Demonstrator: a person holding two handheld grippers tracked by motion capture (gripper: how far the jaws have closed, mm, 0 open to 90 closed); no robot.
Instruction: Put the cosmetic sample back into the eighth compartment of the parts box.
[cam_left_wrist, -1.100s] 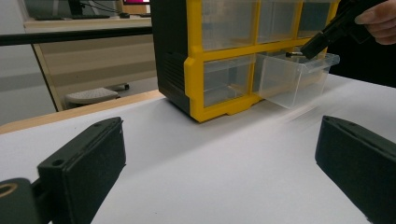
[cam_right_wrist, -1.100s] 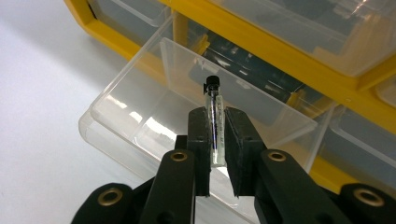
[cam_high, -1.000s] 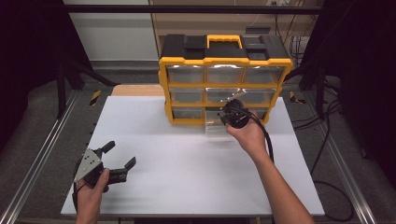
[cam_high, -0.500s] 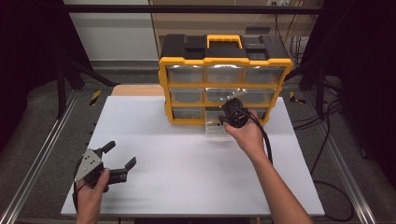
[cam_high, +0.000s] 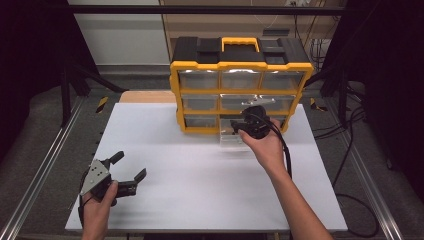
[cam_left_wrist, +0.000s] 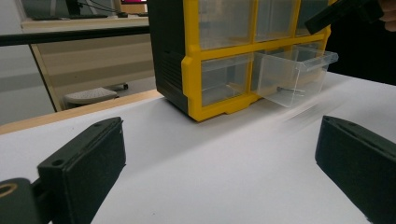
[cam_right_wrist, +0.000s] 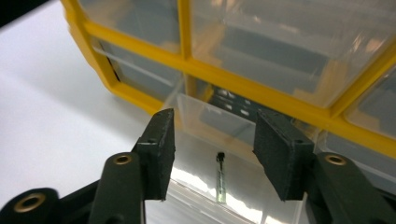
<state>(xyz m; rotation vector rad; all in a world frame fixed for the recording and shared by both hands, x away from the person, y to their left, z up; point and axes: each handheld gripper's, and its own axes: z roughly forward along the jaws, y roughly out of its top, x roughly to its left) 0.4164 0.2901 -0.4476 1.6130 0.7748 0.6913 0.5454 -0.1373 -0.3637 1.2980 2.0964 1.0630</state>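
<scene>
One small dark screw (cam_right_wrist: 220, 177) lies in the pulled-out clear plastic drawer (cam_left_wrist: 292, 74), straight below and beyond my right gripper (cam_right_wrist: 215, 154).

My right gripper's jaws have just been opening: they stand half spread over the drawer with nothing pressed between them, the screw showing in the gap, lying loose on the drawer floor. Against the frame a second ago the hand (cam_high: 265, 145) sits a little higher in front of the yellow and black organiser cabinet (cam_high: 240, 85), whose bottom middle drawer is out as it was then. My left gripper (cam_high: 125, 172) has kept its place on the white table top (cam_high: 200, 190), jaws wide apart and holding nothing; from it the cabinet and open drawer stand well ahead, and the right gripper (cam_left_wrist: 341, 11) is far off above that drawer.
</scene>
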